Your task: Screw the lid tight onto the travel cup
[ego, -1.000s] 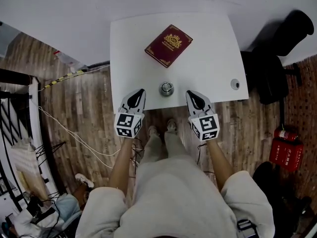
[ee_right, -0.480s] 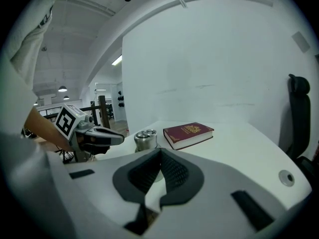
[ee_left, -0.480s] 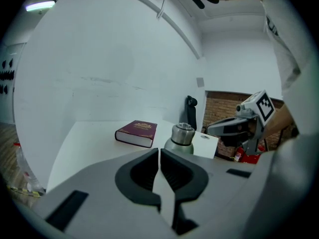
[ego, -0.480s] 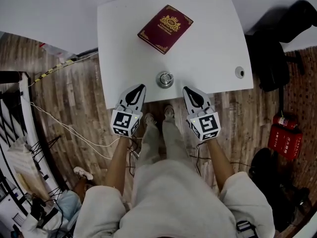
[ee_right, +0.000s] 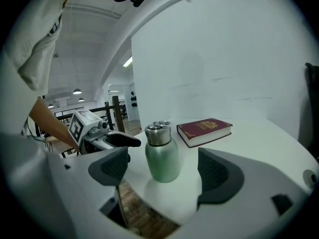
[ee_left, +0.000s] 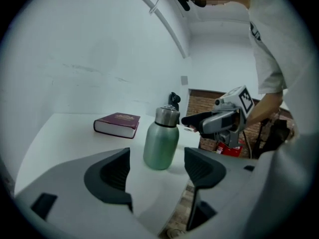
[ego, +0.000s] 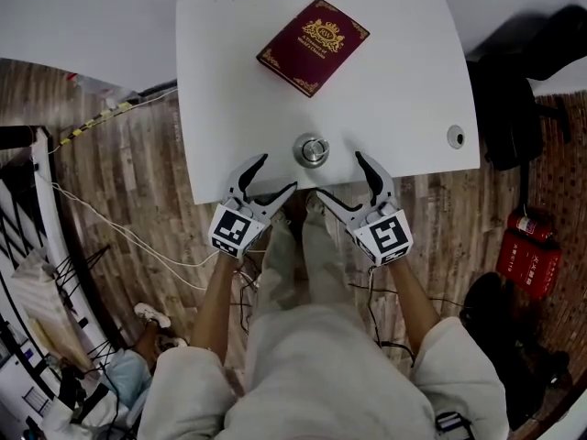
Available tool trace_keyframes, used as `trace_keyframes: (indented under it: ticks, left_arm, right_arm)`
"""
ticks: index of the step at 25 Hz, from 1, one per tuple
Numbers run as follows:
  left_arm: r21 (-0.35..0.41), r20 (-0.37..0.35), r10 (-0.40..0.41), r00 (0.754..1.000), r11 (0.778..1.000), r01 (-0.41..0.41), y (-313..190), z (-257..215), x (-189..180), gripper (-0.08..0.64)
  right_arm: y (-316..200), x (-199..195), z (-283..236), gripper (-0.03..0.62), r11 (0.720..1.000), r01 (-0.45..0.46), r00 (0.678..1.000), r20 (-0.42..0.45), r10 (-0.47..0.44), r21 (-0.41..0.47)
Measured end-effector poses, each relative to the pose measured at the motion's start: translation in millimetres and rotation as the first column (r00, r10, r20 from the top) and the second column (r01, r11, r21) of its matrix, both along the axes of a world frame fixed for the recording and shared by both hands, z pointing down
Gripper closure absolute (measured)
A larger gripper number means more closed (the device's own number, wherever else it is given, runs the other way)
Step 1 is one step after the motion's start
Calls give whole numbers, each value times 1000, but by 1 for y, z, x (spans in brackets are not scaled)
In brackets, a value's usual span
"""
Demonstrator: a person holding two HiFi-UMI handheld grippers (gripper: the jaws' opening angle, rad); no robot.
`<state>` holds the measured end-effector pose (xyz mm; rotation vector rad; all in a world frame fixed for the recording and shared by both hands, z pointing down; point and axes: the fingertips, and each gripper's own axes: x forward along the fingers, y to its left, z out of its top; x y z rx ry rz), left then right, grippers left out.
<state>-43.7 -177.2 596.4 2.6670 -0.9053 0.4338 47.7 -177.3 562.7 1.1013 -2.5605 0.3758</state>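
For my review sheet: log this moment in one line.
left gripper: opening, empty | right gripper: opening, empty | travel cup: upright near table edge, lid on

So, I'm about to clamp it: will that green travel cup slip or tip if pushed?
The travel cup looks like smooth, rounded metal, so it may slip in a grip but probably won't deform. It stands upright, taller than wide, near the front edge of the table, so a sideways push could tip it, maybe off the table.

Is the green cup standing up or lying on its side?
Standing up. The travel cup rests on its base on the white table, silver lid on top.
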Motion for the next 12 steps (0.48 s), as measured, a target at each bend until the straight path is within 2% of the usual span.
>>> trace_keyframes:
  ticks: [3, 12]
  left_arm:
    - [9, 11, 59, 998, 998, -59, 3, 5, 9, 225]
    - [41, 5, 121, 993, 992, -121, -17, 9, 34, 225]
  right_arm:
    - [-3, -5, 0, 173, 1000, 27, 999, 19, -27, 9]
    - [-27, -28, -8, 210, 990, 121, 992, 29, -123, 69]
